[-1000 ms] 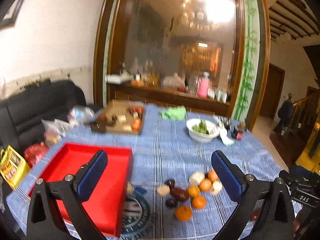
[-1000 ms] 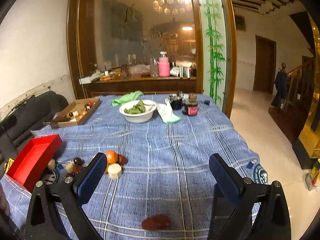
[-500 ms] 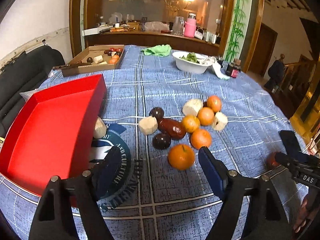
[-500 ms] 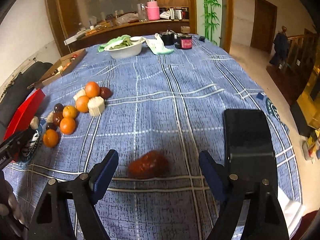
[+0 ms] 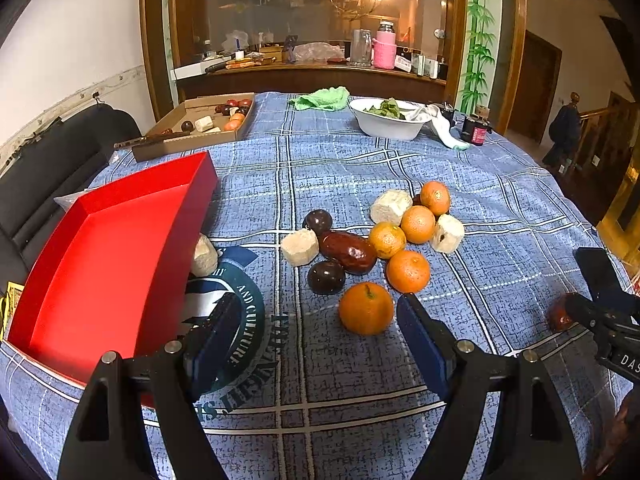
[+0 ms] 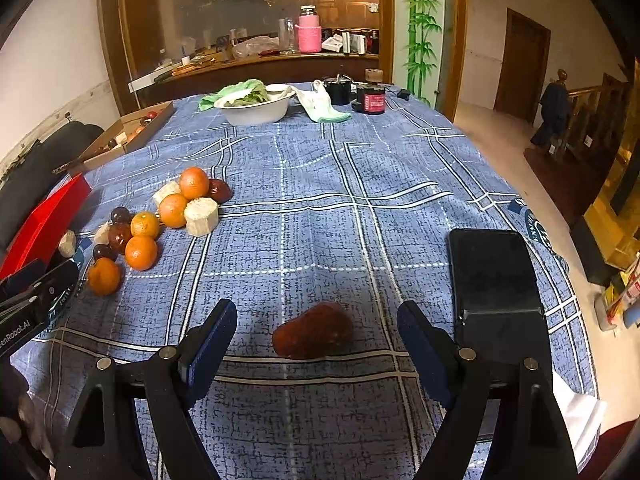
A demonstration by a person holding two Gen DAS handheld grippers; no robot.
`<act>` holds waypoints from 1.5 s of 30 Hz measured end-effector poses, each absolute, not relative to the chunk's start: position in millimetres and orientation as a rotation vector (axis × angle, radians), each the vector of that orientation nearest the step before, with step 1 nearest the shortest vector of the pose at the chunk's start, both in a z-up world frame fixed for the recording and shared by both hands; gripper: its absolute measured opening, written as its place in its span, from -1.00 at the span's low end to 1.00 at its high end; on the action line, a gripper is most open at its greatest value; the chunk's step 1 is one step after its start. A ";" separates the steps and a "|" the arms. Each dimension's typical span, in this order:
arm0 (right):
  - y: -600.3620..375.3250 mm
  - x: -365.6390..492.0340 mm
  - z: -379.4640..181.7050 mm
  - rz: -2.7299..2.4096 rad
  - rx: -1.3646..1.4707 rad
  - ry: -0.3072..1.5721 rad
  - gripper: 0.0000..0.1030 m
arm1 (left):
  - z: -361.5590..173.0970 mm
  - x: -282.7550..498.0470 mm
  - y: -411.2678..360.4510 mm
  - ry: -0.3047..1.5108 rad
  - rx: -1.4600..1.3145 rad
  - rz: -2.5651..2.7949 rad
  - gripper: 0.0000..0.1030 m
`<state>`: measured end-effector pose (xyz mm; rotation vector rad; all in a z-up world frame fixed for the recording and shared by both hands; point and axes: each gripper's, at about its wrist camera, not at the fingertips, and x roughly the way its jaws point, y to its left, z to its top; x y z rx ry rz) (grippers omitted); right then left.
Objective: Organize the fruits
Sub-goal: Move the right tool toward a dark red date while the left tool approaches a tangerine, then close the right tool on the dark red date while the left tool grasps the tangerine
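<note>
My right gripper [image 6: 316, 340] has its jaws wide, with the lone red date [image 6: 313, 337] low centre between them; I'd drop straight and close gently. My left gripper [image 5: 316, 340] is wide too, near the orange [image 5: 366, 309]; red tray [image 5: 104, 256] at left.

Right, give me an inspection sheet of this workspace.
Surface: blue checked tablecloth.
Job's things: empty red rectangular tray; pile of round oranges, dark plums and pale chunks; lone dark red fruit.
Clutter: black phone, white bowl of greens, cardboard box.
Grippers: left gripper open near the pile; right gripper open around the lone fruit.
Cables: nothing seen.
Surroundings: wooden sideboard, black sofa.
</note>
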<state>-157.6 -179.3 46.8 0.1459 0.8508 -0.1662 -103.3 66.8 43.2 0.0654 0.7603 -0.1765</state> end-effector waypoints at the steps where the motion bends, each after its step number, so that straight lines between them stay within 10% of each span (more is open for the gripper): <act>1: -179.1 -157.0 46.7 -0.168 0.147 0.852 0.66 | 43.5 -103.7 67.2 0.760 0.062 -0.177 0.54; 26: -206.4 -174.3 38.3 -0.171 0.276 0.859 0.64 | 38.9 -96.6 79.5 0.794 0.009 -0.171 0.54; 45: -179.3 -137.1 26.4 -0.041 0.252 0.927 -0.22 | 26.3 -74.4 71.8 0.877 -0.073 -0.281 0.54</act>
